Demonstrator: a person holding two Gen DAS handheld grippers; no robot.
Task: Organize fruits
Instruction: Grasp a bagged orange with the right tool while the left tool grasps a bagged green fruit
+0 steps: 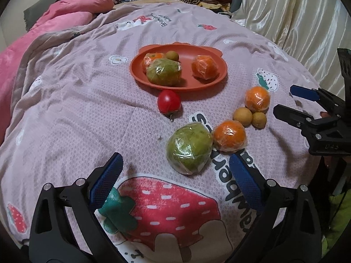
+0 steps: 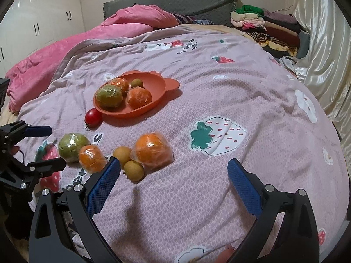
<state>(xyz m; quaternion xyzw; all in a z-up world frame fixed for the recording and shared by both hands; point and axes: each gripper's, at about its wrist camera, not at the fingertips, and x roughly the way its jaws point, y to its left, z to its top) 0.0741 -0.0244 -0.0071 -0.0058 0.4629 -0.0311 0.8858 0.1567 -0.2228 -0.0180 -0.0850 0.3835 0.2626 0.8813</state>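
Observation:
An orange plate [image 1: 188, 87] [image 2: 153, 83] on the bedspread holds a wrapped green fruit [image 1: 163, 72], two wrapped oranges [image 1: 205, 66] and a small brown fruit [image 1: 172, 54]. A red tomato [image 1: 169, 102] lies against its near rim. Loose on the spread are a wrapped green fruit [image 1: 189, 148] [image 2: 73, 146], two wrapped oranges [image 1: 229, 134] [image 1: 257, 98] and two small brown fruits [image 1: 242, 116]. My left gripper [image 1: 174, 156] stands open, with the loose green fruit just ahead between its fingertips, untouched. My right gripper [image 2: 173, 161] is open and holds nothing; the brown fruits [image 2: 133, 169] lie by its left fingertip.
The pink strawberry-print bedspread [image 2: 219, 87] covers the bed. A pink duvet [image 2: 65, 50] is bunched at the back left, folded clothes [image 2: 263, 28] are stacked at the back right, and a cream curtain [image 2: 324, 54] hangs along the right side. White cupboards [image 2: 43, 17] stand at the far left.

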